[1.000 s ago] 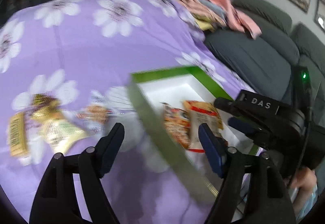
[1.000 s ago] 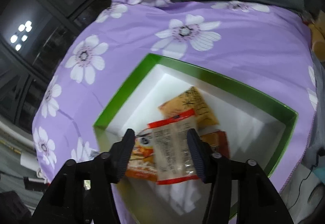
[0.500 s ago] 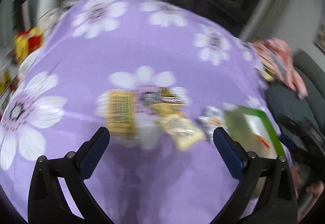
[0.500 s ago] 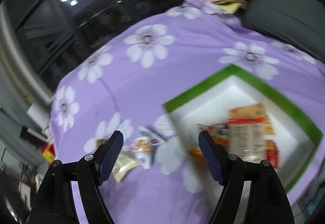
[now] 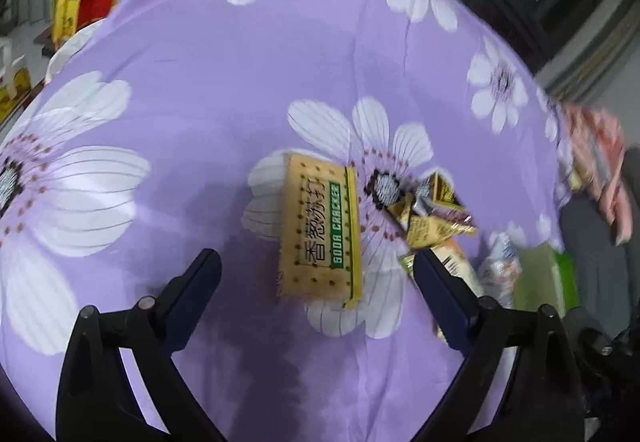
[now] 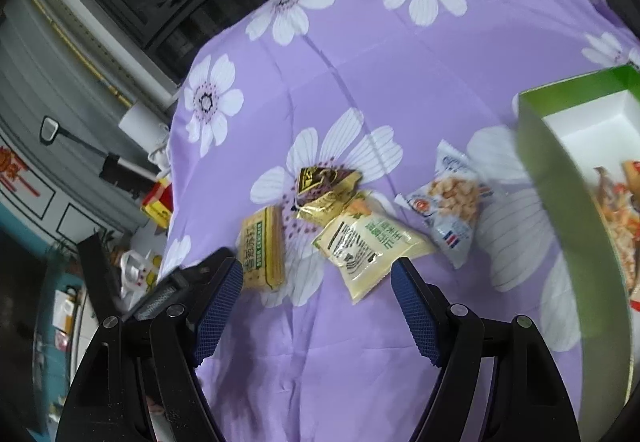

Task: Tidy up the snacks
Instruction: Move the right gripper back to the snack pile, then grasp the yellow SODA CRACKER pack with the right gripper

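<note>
Left gripper (image 5: 316,288) and right gripper (image 6: 316,306) hover with jaws spread, empty, the left's closing slightly, near the soda cracker pack (image 5: 320,238) on the purple floral cloth (image 5: 240,81)

a flat yellow soda cracker pack (image 5: 320,234) with a green label strip lies on the purple cloth, at the left of the loose group. just right of it two small crumpled gold packets (image 6: 326,189) overlap. nearer, touching them, lies a pale yellow-green pouch (image 6: 368,246), tilted. further right, apart, a white-blue bag showing fried pieces (image 6: 450,203) lies flat. at the far right stands an open green box (image 6: 548,169) with a white inside, holding orange-red packets (image 6: 618,209).
</note>
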`<action>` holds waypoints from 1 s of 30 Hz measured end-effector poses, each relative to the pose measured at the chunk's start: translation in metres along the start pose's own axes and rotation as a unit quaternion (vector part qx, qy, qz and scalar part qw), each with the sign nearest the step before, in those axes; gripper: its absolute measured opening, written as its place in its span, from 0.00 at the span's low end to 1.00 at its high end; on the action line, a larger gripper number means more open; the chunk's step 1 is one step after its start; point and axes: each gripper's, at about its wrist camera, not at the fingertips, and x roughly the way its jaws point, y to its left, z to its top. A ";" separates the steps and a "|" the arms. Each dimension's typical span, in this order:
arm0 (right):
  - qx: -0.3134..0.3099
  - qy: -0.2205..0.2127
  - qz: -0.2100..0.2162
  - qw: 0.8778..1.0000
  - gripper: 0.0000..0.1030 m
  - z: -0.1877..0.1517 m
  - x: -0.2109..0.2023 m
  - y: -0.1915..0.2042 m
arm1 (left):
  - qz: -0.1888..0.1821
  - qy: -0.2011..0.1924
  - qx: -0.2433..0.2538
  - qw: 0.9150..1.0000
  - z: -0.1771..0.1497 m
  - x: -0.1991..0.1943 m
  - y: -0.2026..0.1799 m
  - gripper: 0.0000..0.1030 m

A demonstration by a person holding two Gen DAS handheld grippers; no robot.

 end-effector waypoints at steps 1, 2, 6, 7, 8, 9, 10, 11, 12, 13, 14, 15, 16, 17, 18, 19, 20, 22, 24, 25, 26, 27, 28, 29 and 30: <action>0.002 0.003 -0.002 1.000 0.75 0.000 0.003 -0.001 | 0.006 0.006 0.011 1.000 0.000 0.007 -0.003 0.92; 0.005 0.005 -0.003 1.000 0.75 0.001 0.004 -0.003 | 0.011 0.011 0.013 1.000 0.001 0.013 -0.003 0.91; 0.016 0.014 -0.005 1.000 0.75 0.001 0.009 -0.008 | 0.023 0.015 -0.007 1.000 0.002 0.028 0.002 0.77; 0.018 0.015 -0.006 1.000 0.75 0.001 0.009 -0.009 | 0.028 0.008 -0.006 1.000 0.002 0.027 0.002 0.76; 0.019 0.017 -0.006 1.000 0.75 0.001 0.010 -0.010 | 0.031 0.006 -0.003 1.000 0.001 0.026 0.002 0.65; 0.020 0.019 -0.006 1.000 0.75 0.002 0.010 -0.011 | 0.030 0.005 -0.002 1.000 0.000 0.026 0.002 0.52; 0.023 0.022 -0.003 0.999 0.75 0.001 0.010 -0.012 | 0.025 0.004 -0.001 1.000 -0.001 0.026 0.003 0.48; 0.025 0.025 0.003 0.999 0.75 0.002 0.011 -0.013 | 0.015 0.006 -0.003 1.000 -0.002 0.025 0.003 0.41; 0.027 0.027 0.009 0.999 0.75 0.002 0.011 -0.013 | 0.013 0.006 -0.009 1.000 -0.002 0.024 0.004 0.38; 0.028 0.027 0.014 0.999 0.75 0.001 0.011 -0.013 | 0.010 0.008 -0.017 1.000 -0.002 0.022 0.006 0.35; 0.029 0.029 0.019 0.999 0.75 0.001 0.010 -0.013 | 0.003 0.009 -0.026 1.000 -0.002 0.019 0.006 0.29; 0.029 0.030 0.022 0.999 0.75 0.001 0.010 -0.013 | -0.010 0.013 -0.036 0.999 -0.004 0.015 0.008 0.25; 0.029 0.031 0.025 0.999 0.75 0.000 0.011 -0.012 | -0.017 0.016 -0.037 0.999 -0.006 0.011 0.007 0.23; 0.030 0.034 0.028 0.999 0.75 0.000 0.011 -0.012 | -0.017 0.020 -0.033 0.999 -0.009 0.009 0.004 0.20; 0.031 0.038 0.030 0.998 0.75 0.000 0.012 -0.012 | -0.009 0.023 -0.027 0.999 -0.012 0.006 0.001 0.13; 0.032 0.040 0.032 0.998 0.75 0.000 0.013 -0.013 | -0.002 0.027 -0.020 0.999 -0.016 0.004 -0.001 0.12; 0.034 0.042 0.034 0.998 0.75 -0.001 0.014 -0.013 | 0.002 0.029 -0.014 0.999 -0.019 0.004 -0.003 0.12; 0.035 0.047 0.034 0.998 0.75 -0.002 0.016 -0.013 | 0.007 0.030 -0.020 0.999 -0.021 0.002 -0.003 0.13; 0.032 0.053 0.033 0.998 0.75 -0.003 0.018 -0.012 | 0.002 0.036 -0.038 0.999 -0.020 0.001 0.002 0.22; 0.029 0.056 0.031 0.998 0.75 -0.003 0.019 -0.011 | -0.003 0.036 -0.045 0.998 -0.019 -0.001 0.004 0.25; 0.025 0.057 0.029 0.998 0.75 -0.002 0.021 -0.009 | -0.006 0.033 -0.053 0.998 -0.018 -0.003 0.007 0.34; 0.017 0.057 0.028 0.998 0.75 0.000 0.023 -0.006 | -0.006 0.024 -0.059 0.998 -0.016 -0.007 0.011 0.42; 0.006 0.058 0.028 0.998 0.75 0.002 0.026 -0.001 | -0.003 0.018 -0.060 0.998 -0.014 -0.008 0.011 0.43; -0.005 0.061 0.028 0.998 0.75 0.005 0.031 0.004 | -0.001 0.014 -0.062 0.998 -0.013 -0.010 0.013 0.43; -0.017 0.066 0.027 0.997 0.75 0.008 0.037 0.010 | -0.005 0.010 -0.067 0.998 -0.012 -0.012 0.017 0.43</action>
